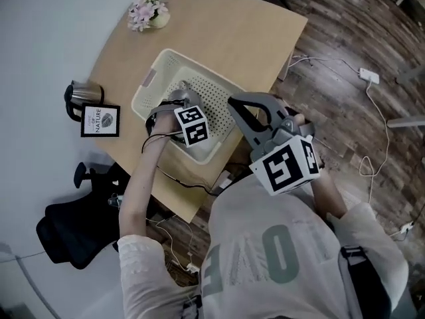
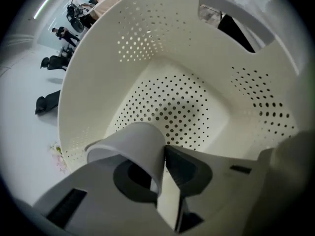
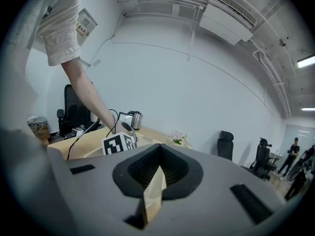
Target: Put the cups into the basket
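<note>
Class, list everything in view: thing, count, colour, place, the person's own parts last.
cream perforated plastic basket: one, cream, on the table
white paper cup: one, white, inside the basket
light wooden table: one, tan, under the basket
pink flowers in a pot: one bunch, pink, table's far corner
shiny metal kettle: one, silver, table's left edge
black-framed picture: one, black and white, beside the kettle
black office chair: one, black, floor left of table
left claw: one, grey, in the basket, shut on the cup
right claw: one, grey, raised beside the basket, shut, empty
</note>
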`<action>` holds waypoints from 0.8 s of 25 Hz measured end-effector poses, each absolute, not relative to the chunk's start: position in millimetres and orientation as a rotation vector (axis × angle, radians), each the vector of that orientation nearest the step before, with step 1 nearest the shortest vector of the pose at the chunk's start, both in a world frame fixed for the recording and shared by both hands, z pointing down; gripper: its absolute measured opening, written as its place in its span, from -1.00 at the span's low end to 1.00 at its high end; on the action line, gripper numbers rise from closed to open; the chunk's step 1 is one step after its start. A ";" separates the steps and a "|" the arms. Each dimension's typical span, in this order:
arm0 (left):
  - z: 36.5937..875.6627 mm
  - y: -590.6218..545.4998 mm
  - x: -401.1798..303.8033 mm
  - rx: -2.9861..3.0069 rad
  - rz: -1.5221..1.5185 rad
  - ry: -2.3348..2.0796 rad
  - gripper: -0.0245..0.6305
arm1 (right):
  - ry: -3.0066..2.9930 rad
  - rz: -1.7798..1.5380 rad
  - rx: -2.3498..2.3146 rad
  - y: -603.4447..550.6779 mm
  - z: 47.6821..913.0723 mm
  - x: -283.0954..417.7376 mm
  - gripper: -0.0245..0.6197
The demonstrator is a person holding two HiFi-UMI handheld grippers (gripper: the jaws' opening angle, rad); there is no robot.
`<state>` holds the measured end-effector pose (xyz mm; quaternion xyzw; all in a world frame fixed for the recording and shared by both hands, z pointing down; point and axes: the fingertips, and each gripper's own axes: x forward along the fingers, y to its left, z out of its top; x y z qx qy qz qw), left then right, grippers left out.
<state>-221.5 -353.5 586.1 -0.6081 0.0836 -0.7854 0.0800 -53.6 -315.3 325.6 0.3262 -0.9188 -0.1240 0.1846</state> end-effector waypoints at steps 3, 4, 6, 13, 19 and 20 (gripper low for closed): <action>595.0 -356.1 -220.5 -1.844 -2.379 0.237 -0.72 | -2.565 -0.325 0.931 -318.6 332.9 -42.9 -0.93; 595.7 -356.6 -219.7 -1.834 -2.380 0.225 -0.73 | -2.557 -0.317 0.942 -319.0 334.5 -39.7 -0.93; 596.9 -356.3 -216.4 -1.799 -2.371 0.184 -0.75 | -2.552 -0.295 0.964 -318.2 336.7 -33.9 -0.93; 605.2 -353.8 -207.3 -1.758 -2.365 0.104 -0.75 | -2.545 -0.282 0.985 -318.1 338.2 -27.6 -0.93; 607.0 -352.1 -207.3 -1.726 -2.367 0.107 -0.69 | -2.544 -0.302 0.973 -318.2 333.8 -29.0 -0.93; 606.0 -352.6 -208.6 -1.717 -2.371 0.121 -0.66 | -2.546 -0.302 0.965 -318.0 333.7 -30.1 -0.93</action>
